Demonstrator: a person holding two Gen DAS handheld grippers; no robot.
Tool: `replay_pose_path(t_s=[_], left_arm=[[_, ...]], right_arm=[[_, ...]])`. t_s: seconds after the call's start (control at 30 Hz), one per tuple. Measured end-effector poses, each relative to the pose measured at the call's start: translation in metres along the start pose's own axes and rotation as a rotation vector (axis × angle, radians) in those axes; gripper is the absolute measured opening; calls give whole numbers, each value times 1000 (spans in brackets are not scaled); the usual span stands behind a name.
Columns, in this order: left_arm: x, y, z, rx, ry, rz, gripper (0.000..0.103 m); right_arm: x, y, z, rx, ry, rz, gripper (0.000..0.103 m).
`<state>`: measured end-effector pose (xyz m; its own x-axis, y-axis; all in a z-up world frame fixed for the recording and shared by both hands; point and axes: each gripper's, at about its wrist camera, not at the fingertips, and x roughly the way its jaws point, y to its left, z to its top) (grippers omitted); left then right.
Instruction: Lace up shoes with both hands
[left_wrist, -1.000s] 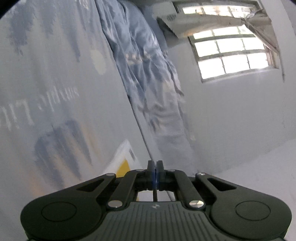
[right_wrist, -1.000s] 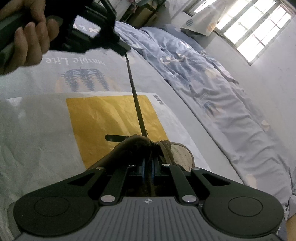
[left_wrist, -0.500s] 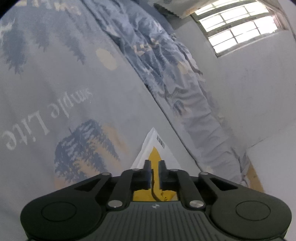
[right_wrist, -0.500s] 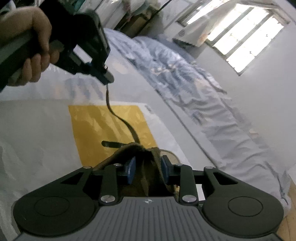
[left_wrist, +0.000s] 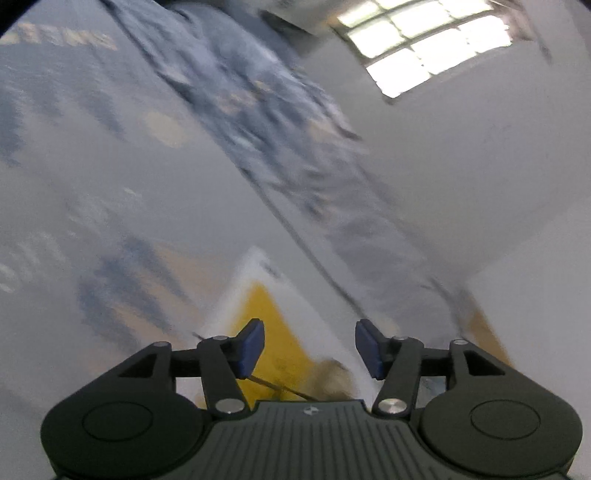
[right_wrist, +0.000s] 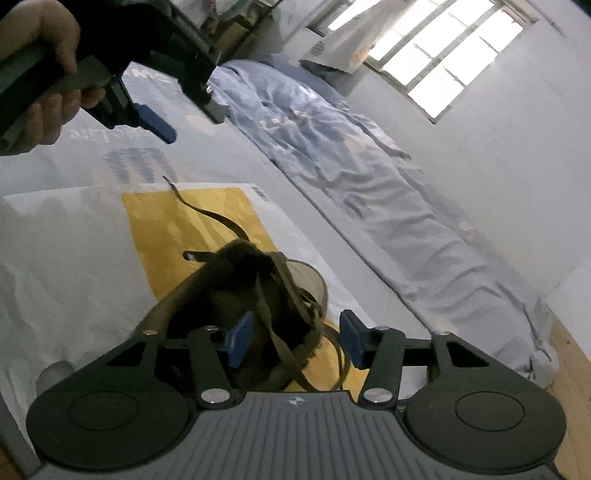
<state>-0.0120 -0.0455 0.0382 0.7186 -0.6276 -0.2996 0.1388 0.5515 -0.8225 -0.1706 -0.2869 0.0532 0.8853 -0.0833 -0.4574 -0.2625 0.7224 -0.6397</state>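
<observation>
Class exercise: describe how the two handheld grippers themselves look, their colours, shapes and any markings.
Both the left gripper and the right gripper look alike: black linkage arms with silver rivets, blue-padded fingers, two round black discs, and a ribbed grey body bearing a small round emblem.

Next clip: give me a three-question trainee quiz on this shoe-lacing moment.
1. True or false: the left gripper grips the lace end.
2. What lies under the brown shoe? A) white and yellow bag B) wooden board C) towel
3. Fill in: the right gripper jaws are opening, with the shoe's ____ between them.

Key: 1 false; 2 A; 3 laces.
</observation>
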Motion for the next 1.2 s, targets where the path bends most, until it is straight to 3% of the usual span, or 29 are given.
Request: replay_pose_path(t_s=[0.1,0.27,0.37,0.67,0.9,1.0,1.2], left_arm=[[15,-8,-12,-15,104,-114,54],[40,-8,-33,-89,178,-139,54],[53,-3,-40,-122,202,-117,54],[72,5,-49,-149,230,-117,54],[78,6,-51,-147,208,-110,52],[76,6,-50,-148,181,-102,47],[78,9,-50,-136,193,-73,19]], right_arm=[[-1,-2,-1,11,10,-18,61],[3,-7,0,31,15,-17,67],[6,-13,0,34,14,21,67],[0,-42,-16,60,68,75,67],[2,-37,-22,104,3,72,67],[4,-37,-24,118,-16,64,67],[5,-38,-24,124,-13,71,67]])
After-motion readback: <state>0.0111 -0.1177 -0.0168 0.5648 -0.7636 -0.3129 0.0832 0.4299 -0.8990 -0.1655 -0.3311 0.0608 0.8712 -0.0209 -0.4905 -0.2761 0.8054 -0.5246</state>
